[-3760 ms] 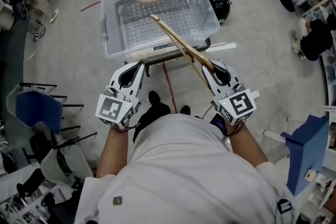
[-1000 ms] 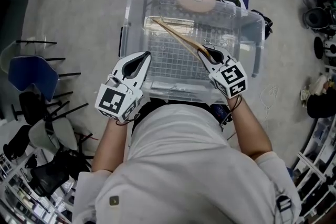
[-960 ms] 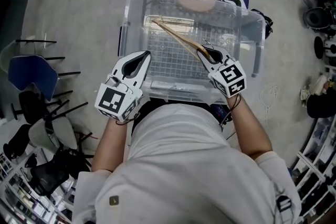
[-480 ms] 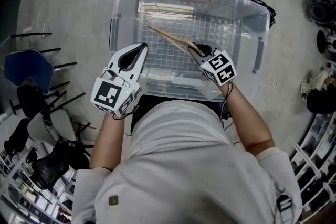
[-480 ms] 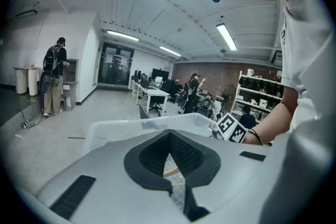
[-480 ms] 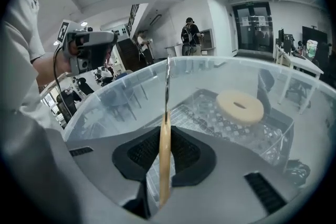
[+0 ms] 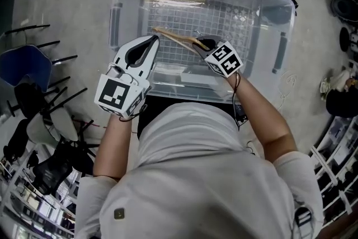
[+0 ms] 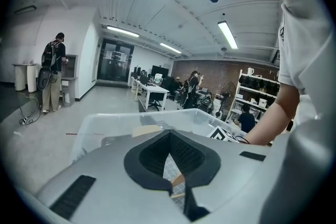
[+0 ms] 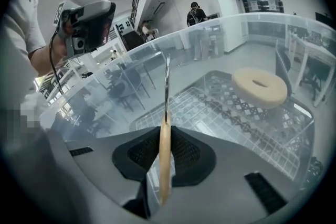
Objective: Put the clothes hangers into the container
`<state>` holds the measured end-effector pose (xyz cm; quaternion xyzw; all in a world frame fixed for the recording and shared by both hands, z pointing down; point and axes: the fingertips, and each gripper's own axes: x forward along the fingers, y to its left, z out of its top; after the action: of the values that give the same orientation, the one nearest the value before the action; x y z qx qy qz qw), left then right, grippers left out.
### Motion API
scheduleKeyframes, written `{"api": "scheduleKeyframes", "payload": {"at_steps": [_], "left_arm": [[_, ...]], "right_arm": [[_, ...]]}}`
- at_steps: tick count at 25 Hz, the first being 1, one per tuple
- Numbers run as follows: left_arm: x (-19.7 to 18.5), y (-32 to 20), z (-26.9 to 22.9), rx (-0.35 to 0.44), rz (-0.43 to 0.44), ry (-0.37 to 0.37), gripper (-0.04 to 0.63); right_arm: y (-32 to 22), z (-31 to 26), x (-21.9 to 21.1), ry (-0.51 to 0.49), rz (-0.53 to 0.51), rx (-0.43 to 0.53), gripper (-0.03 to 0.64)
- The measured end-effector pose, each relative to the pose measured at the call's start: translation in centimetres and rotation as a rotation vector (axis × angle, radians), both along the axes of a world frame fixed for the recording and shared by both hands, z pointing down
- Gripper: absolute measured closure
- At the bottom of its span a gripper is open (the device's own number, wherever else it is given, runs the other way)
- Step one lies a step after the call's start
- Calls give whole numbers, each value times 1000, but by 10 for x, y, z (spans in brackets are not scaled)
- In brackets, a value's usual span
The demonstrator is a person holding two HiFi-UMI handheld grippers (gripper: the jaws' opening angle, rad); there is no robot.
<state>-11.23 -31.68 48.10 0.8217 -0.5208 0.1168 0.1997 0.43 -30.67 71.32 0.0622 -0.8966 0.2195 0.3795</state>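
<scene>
The right gripper pinches a pale wooden clothes hanger between narrowly parted jaws, holding it inside the clear plastic container above a white wire grid. The left gripper hovers over the container's near edge, with its jaws together on nothing.

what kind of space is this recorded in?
Probably an open-plan lab or workshop office: white desks with monitors, stocked shelving beside a red brick wall, bare grey concrete floor.

Smooth wooden hanger and clear, glossy plastic container.
</scene>
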Motion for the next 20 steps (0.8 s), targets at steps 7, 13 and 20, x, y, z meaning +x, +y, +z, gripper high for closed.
{"api": "scheduleKeyframes", "payload": {"at_steps": [7, 13, 20], "left_arm": [[-2, -2, 16, -25, -3, 3, 580], [-6, -6, 23, -47, -15, 12, 578], [-4, -10, 31, -64, -20, 26, 580]], "right_arm": [[5, 30, -7, 10, -37, -41, 549], [2, 51, -12, 30, -47, -57, 545], [-26, 75, -10, 48, 53, -108, 513]]}}
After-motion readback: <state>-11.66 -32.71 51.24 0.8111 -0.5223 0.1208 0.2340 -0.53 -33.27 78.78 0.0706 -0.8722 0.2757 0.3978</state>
